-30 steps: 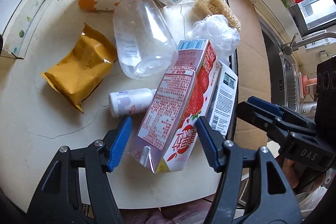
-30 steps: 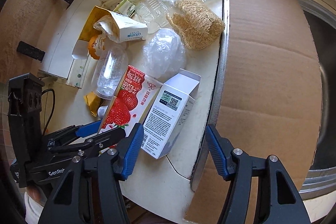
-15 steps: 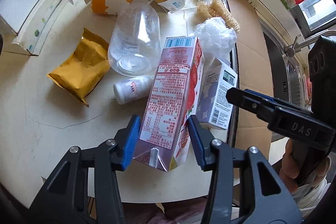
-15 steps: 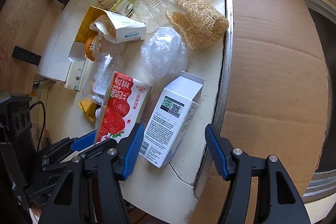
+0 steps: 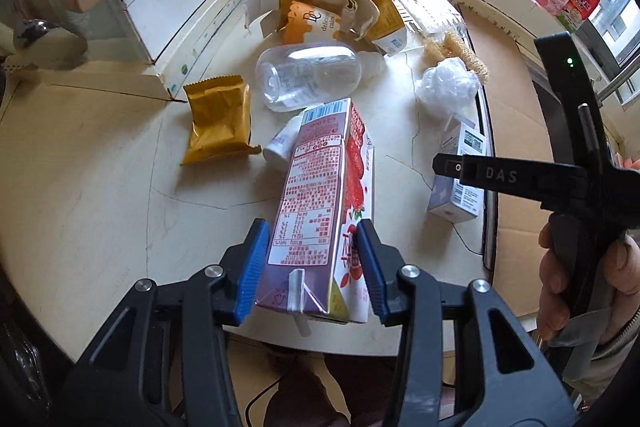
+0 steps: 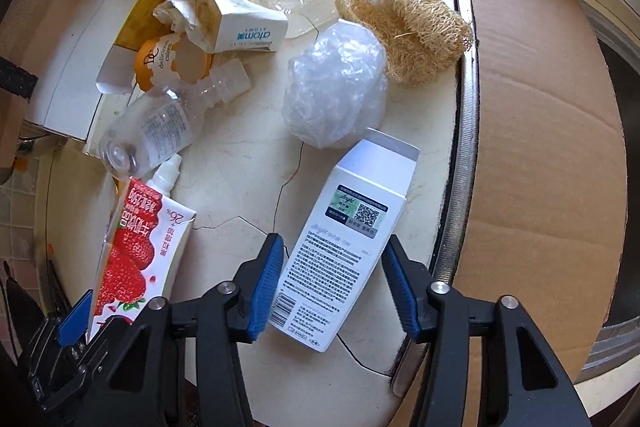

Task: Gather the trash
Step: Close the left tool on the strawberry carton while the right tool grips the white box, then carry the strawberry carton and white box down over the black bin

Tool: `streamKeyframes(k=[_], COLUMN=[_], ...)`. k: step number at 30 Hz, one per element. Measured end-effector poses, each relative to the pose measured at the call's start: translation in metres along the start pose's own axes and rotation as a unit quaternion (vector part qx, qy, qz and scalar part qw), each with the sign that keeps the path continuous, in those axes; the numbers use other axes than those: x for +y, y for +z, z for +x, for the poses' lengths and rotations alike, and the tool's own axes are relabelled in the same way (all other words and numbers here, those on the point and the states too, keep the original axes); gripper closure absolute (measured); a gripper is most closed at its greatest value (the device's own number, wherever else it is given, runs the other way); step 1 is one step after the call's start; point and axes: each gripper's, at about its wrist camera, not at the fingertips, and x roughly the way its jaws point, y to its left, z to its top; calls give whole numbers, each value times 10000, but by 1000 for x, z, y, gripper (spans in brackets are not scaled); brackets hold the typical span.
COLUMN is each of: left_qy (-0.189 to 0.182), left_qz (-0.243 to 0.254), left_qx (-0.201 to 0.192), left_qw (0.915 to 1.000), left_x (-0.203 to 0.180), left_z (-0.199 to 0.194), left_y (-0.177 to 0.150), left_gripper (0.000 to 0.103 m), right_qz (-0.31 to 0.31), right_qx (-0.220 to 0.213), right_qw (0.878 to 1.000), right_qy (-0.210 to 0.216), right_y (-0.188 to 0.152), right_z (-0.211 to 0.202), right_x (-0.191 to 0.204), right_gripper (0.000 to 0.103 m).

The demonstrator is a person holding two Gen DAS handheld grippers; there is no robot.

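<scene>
collect trash, status entry. we count 2 items in hand or nearly so, the rest untouched.

item 1: strawberry milk carton (image 5: pixel 324 203), pinched at its near end by our left claw (image 5: pixel 310 267), tilted up off the surface (image 5: pixel 100 187).

item 2: white box (image 6: pixel 344 247), lying flat near the right edge; our right claw (image 6: pixel 330 287) straddles it, jaws just closing, a gap on the right side, so not yet gripped.

left on the surface, further off: clear bottle (image 5: pixel 308 75), gold wrapper (image 5: pixel 218 119), small white bottle (image 5: pixel 280 143), crumpled plastic (image 6: pixel 336 87), loofah (image 6: pixel 412 23), torn cake box (image 5: pixel 332 11). no bin in view.
</scene>
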Motion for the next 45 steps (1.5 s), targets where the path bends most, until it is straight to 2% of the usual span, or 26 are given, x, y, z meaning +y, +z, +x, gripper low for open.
streamKeyframes(k=[3, 6, 13, 19, 23, 29, 36, 40, 45], left_qy=[23, 103, 133, 81, 10, -110, -274, -342, -326], left_qz=[-73, -88, -162, -243, -256, 17, 263, 380, 489], left_qx=[-98, -209, -421, -622, -768, -938, -1074, -1094, -949], left_qw=[9999, 9997, 9989, 9977, 9967, 9955, 9935, 9927, 9937], left_x=[4, 6, 8, 7, 7, 6, 13, 18, 22], left_z=[-7, -19, -47, -73, -92, -127, -165, -176, -173], left_y=[-7, -15, -34, -54, -72, -110, -172, -209, -249], left_gripper=[62, 63, 63, 63, 63, 63, 63, 63, 63], right_qz=[170, 368, 394, 197, -50, -195, -176, -178, -189], right_qx=[5, -16, -204, -201, -344, -745, -948, -997, -784], right_qw=[9997, 9985, 9957, 9929, 9924, 9901, 9884, 9885, 9906], right_qy=[156, 411, 811, 1153, 1184, 1177, 1169, 1121, 1101], right_y=[-3, -7, -26, -51, -76, -137, -228, -280, -332], right_z=[0, -5, -34, -62, -85, -131, -165, -168, -158], right_x=[-1, -8, -18, -25, -21, -11, 7, 16, 20], right_gripper=[68, 68, 69, 69, 69, 69, 69, 69, 69])
